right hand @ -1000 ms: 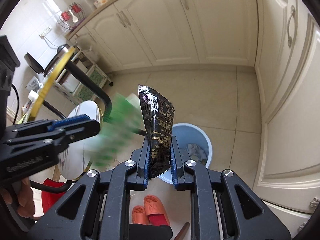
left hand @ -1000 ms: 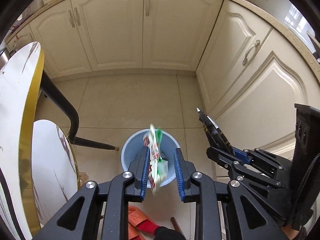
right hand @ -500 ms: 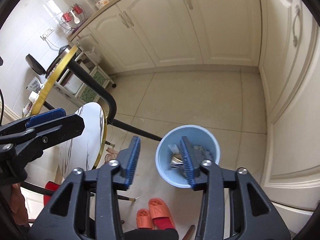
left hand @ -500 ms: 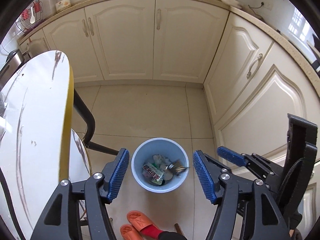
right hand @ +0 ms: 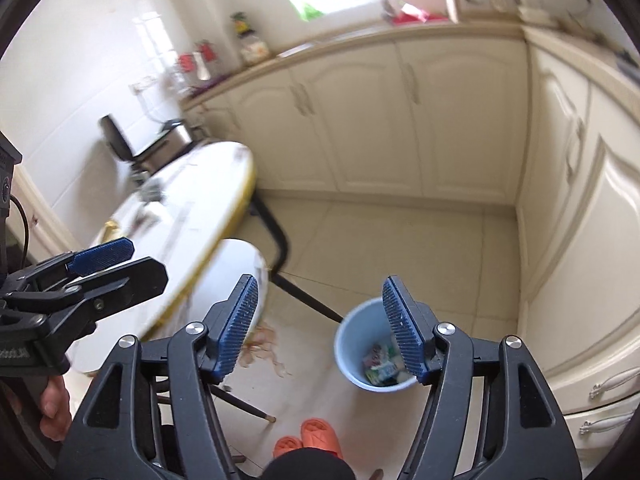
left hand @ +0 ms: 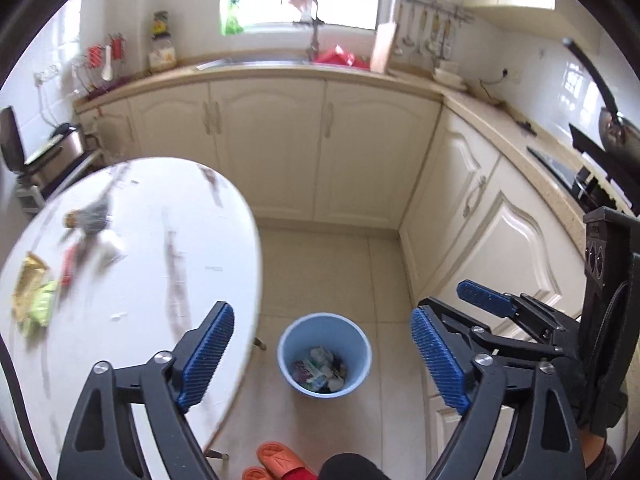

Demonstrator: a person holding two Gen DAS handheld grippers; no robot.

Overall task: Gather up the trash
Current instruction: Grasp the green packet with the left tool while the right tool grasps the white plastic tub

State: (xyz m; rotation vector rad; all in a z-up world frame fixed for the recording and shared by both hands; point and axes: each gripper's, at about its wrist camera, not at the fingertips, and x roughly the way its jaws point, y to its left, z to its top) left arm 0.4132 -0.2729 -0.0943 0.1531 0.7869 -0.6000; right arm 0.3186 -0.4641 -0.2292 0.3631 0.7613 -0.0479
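1. The left gripper [left hand: 322, 360] is spreading its jaws wide with nothing between the blue pads; a second ago it pinched a green-and-white wrapper.
2. The right gripper [right hand: 320, 330] is also opening, empty, where a second ago it clamped a black snack packet.
3. Orange slippers [left hand: 276, 460] sit at the bottom edge on the floor, as before.
4. The blue trash bin [left hand: 362, 344] stands on the tiled floor below both grippers and looks smaller than a second ago. Crumpled wrappers [left hand: 320, 368] now lie inside it, including a green-and-white one.
5. The round white table [left hand: 152, 264] fills far more of the left view than earlier. More trash [left hand: 34, 296] lies on its far left side: a yellow and green packet, something red, and a grey blurred piece.
6. Beyond, cream cabinets [left hand: 272, 148], the counter, a sink tap [left hand: 314, 32] and the window have come into view; only the cabinet doors showed before.
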